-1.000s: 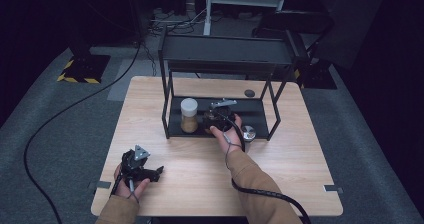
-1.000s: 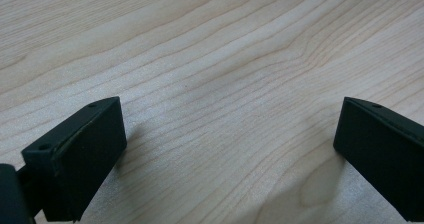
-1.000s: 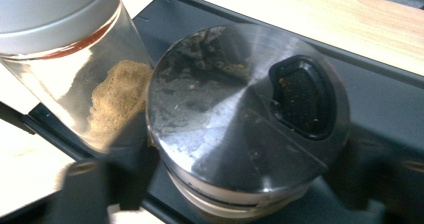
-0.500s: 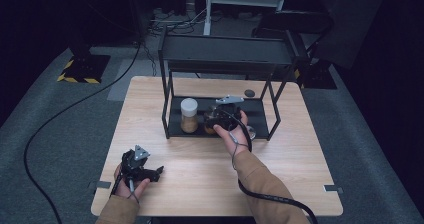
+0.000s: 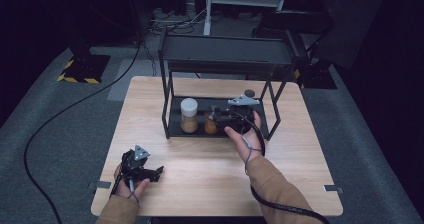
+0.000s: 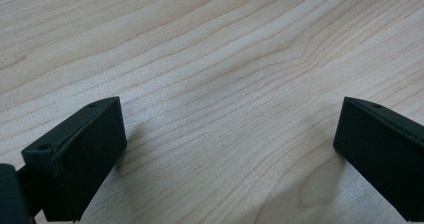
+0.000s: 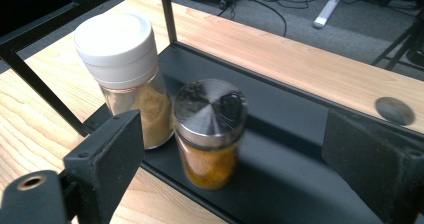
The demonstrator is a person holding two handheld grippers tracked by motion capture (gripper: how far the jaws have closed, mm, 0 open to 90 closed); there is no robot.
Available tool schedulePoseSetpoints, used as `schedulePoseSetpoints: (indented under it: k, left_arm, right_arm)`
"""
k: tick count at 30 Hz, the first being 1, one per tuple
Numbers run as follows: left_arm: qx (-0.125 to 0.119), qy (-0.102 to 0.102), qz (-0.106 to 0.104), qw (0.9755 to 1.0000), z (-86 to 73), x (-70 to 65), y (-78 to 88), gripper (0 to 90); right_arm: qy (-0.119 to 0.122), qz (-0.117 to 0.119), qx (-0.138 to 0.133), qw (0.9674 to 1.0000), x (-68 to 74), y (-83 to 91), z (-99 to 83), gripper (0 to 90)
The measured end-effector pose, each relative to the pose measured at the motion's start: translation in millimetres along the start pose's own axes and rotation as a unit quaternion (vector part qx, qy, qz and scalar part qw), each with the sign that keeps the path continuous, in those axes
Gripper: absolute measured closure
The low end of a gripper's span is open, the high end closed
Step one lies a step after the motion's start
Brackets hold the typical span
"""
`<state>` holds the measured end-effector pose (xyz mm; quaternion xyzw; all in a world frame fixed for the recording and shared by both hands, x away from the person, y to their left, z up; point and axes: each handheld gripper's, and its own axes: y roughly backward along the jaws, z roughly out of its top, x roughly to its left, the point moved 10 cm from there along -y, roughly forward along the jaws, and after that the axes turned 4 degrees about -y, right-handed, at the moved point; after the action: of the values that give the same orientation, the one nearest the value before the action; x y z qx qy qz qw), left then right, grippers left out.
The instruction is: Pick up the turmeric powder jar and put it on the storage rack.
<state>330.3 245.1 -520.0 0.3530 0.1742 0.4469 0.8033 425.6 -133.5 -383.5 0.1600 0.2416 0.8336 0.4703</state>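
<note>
A black metal rack (image 5: 225, 54) stands on the wooden table (image 5: 215, 174). Two spice jars are on its lower shelf (image 7: 280, 129): a white-lidded jar (image 5: 189, 115) (image 7: 122, 79) and, to its right, a metal-lidded jar of orange powder (image 5: 211, 122) (image 7: 210, 134). My right gripper (image 5: 221, 116) (image 7: 240, 154) points at the metal-lidded jar. Its jaws have just been opening and stand wide, a little short of the jar, with neither pad touching it. My left gripper (image 5: 156, 172) (image 6: 230, 149) rests low over bare wood near the front left, jaws open and empty.
The rack's posts (image 7: 167, 14) and upper shelf (image 5: 227, 49) close in the space around the jars. A dark round disc (image 5: 248, 92) (image 7: 395, 110) sits in the tabletop behind the rack. A cable (image 5: 75, 109) trails over the grey floor at the left.
My right gripper has drawn back to the right and risen from the metal-lidded jar, which stays upright on the shelf. The left hand has not moved.
</note>
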Motion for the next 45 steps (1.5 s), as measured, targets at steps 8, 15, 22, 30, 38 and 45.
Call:
schedulePoseSetpoints:
  k: [8, 15, 22, 30, 38, 45]
  left_arm:
    - [0.0, 0.0, 0.0, 1.0, 0.0, 0.0, 0.0, 0.3]
    - [0.0, 0.0, 0.0, 1.0, 0.1, 0.0, 0.1, 0.3]
    - [0.0, 0.0, 0.001, 1.0, 0.1, 0.0, 0.0, 0.3]
    - [0.0, 0.0, 0.001, 1.0, 0.1, 0.0, 0.0, 0.3]
    - [0.0, 0.0, 0.001, 1.0, 0.1, 0.0, 0.0, 0.3]
    - [0.0, 0.0, 0.001, 1.0, 0.1, 0.0, 0.0, 0.3]
  right_arm:
    - [0.0, -0.015, -0.008, 0.9999, -10.1, 19.7, -2.8, 8.4]
    - [-0.001, -0.017, -0.008, 0.9998, -15.2, 34.2, -5.8, 6.0]
    - [-0.005, -0.023, -0.006, 0.9997, -22.1, 46.5, -13.3, 4.4]
    - [-0.015, -0.024, -0.01, 0.9995, -30.4, 56.7, -20.8, 4.3]
    - [-0.021, -0.02, -0.013, 0.9995, -32.0, 62.5, -27.9, 4.3]
    - [-0.023, -0.016, -0.011, 0.9996, -32.2, 61.9, -37.9, 4.3]
